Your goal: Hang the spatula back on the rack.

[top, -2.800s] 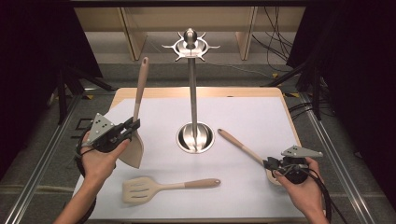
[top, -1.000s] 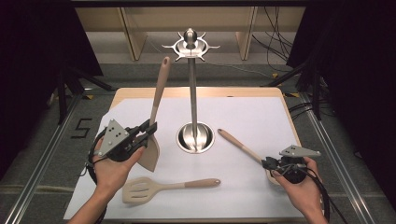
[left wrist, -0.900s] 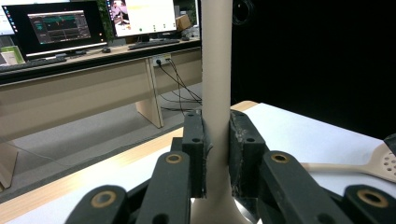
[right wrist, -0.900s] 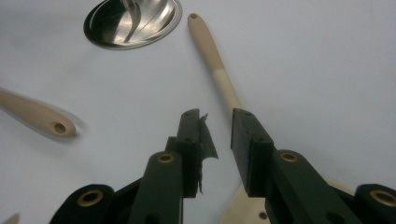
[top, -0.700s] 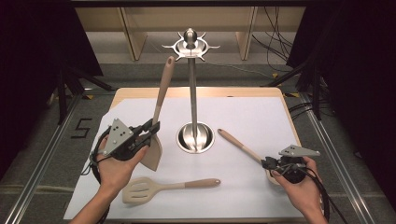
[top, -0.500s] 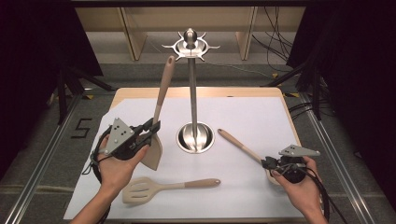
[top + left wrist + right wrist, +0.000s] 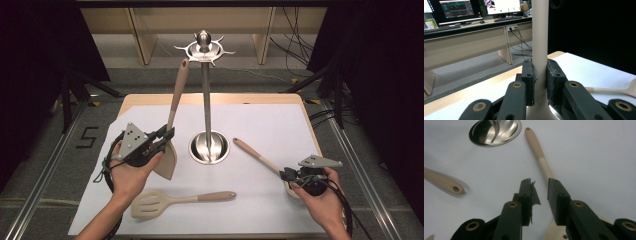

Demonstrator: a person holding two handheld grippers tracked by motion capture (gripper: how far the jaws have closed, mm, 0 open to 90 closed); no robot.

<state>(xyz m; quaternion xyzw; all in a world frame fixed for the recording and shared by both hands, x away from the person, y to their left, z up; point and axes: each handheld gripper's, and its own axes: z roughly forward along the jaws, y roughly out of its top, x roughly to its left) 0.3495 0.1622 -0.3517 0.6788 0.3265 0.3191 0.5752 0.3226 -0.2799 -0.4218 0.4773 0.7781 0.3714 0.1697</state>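
Note:
A steel utensil rack stands mid-table on a round base, with hooks at its top. My left gripper is shut on the handle of a beige spatula, just above the blade. The spatula is held nearly upright, its tip close to the left hooks. In the left gripper view both pads clamp that handle. My right gripper hovers open low over a wooden spoon lying on the sheet. In the right gripper view the spoon's handle runs under the right jaw, with white sheet showing between the jaws.
A beige slotted turner lies flat near the front, its handle end pointing right. A white sheet covers the wooden table. The rack base sits just beyond the spoon's tip. Dark curtains flank both sides.
My left gripper has carried the spatula right and slightly up, bringing its handle tip from well left of the rack to close beside the top hooks. The right gripper has stayed put.

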